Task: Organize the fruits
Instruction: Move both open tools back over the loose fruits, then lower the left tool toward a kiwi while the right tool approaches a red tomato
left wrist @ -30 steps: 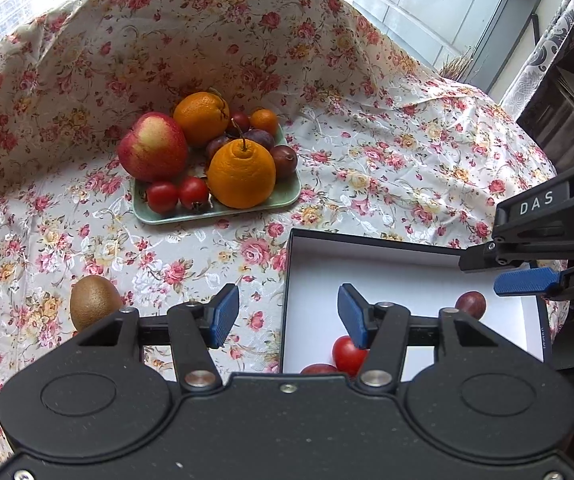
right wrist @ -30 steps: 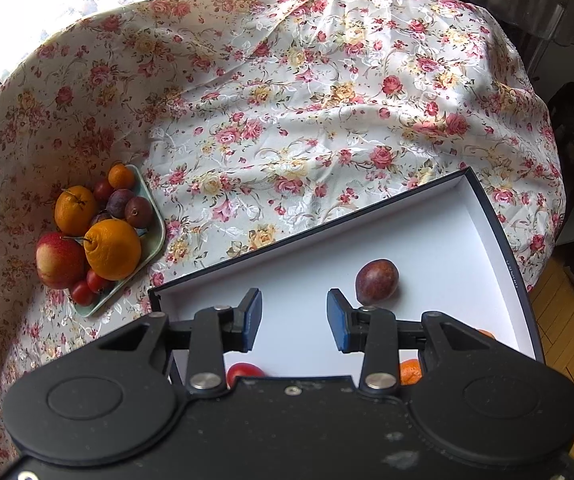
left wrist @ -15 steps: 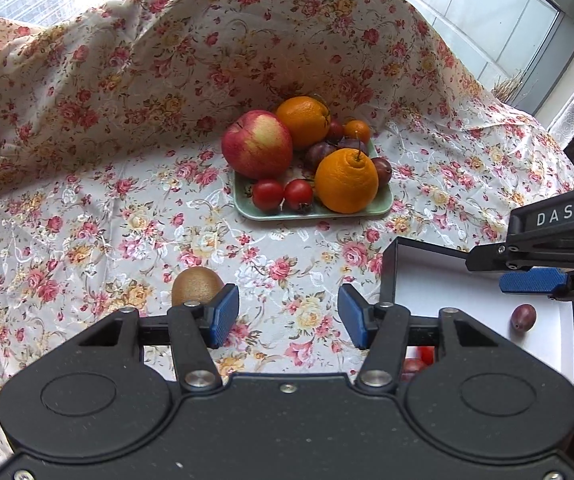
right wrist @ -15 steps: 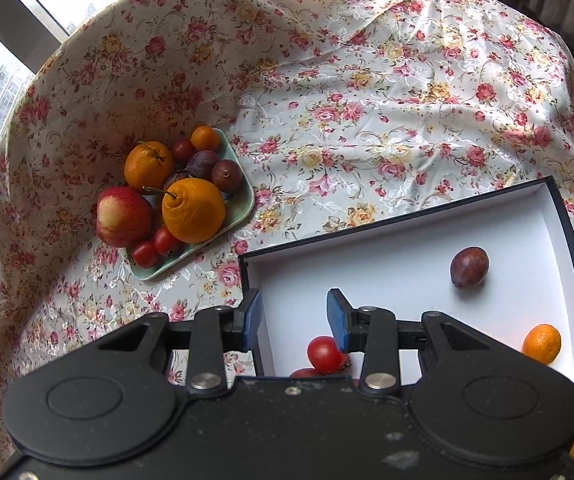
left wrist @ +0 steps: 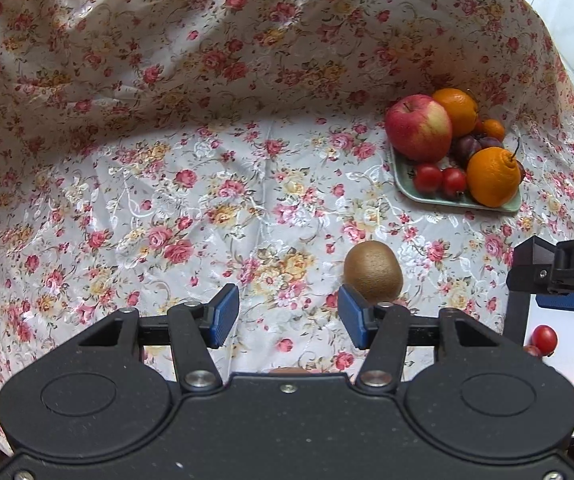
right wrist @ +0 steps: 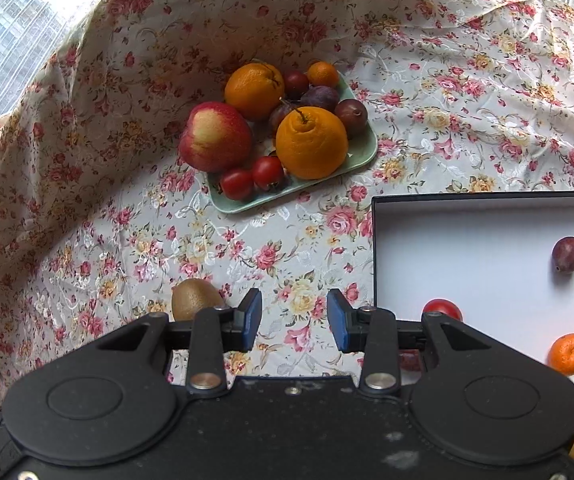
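A brown kiwi [left wrist: 373, 272] lies alone on the flowered cloth, just beyond the right finger of my left gripper [left wrist: 289, 316], which is open and empty. My right gripper [right wrist: 295, 320] hovers over bare cloth, jaws a little apart and nothing between them; the kiwi [right wrist: 195, 302] sits behind its left finger. A green plate [right wrist: 287, 200] carries an apple [right wrist: 215, 136], two oranges [right wrist: 311, 144], two tomatoes [right wrist: 253, 178], plums and a small mandarin. The white-lined box [right wrist: 467, 248] to the right holds a plum [right wrist: 567, 254], a tomato [right wrist: 443, 310] and mandarins [right wrist: 567, 354].
The flowered cloth [left wrist: 167, 208] rises in folds behind the plate and to the left. The box's dark wall [right wrist: 374, 264] stands just right of my right gripper. A window lies past the cloth at the far left.
Both grippers have swung left, away from the box and over the open cloth. The kiwi now sits close to both. Neither jaw gap has changed.
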`<control>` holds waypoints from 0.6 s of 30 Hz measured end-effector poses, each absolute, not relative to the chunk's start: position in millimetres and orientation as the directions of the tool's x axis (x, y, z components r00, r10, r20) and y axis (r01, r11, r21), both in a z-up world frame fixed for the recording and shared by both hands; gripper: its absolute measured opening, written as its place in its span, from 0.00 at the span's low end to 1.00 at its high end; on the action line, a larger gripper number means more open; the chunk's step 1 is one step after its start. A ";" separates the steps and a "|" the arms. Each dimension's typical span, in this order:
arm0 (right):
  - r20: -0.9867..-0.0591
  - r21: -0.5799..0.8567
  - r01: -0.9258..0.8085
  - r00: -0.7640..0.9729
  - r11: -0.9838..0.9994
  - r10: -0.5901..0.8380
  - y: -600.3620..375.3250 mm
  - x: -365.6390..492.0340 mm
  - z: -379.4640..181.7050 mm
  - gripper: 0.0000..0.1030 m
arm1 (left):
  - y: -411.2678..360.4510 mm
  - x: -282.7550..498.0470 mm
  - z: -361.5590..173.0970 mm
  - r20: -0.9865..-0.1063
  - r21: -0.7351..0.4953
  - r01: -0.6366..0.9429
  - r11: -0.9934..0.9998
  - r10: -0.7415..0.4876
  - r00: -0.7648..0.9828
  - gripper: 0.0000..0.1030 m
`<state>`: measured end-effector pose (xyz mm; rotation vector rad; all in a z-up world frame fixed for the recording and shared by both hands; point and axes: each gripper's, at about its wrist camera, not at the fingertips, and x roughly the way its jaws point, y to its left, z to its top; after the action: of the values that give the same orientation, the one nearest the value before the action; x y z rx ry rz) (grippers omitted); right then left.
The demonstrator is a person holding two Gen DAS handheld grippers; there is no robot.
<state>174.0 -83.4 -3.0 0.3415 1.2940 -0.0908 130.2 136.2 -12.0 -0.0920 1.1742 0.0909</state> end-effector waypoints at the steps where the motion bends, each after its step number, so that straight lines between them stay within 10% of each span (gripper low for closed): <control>1: -0.955 0.198 0.245 0.267 0.949 0.131 -77.2 173.9 -5.6 0.38 | 141.3 130.6 -13.0 -0.927 -0.024 -0.133 0.991 0.028 0.373 0.59; 18: -0.960 0.252 0.185 0.174 0.950 0.221 -44.9 157.2 -22.7 0.38 | 145.9 116.7 -12.5 -0.937 -0.026 -0.138 0.990 0.024 0.347 0.58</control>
<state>157.2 -44.9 -22.7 0.3456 1.4044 0.0260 116.7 145.9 -12.5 -0.1073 1.2123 0.1054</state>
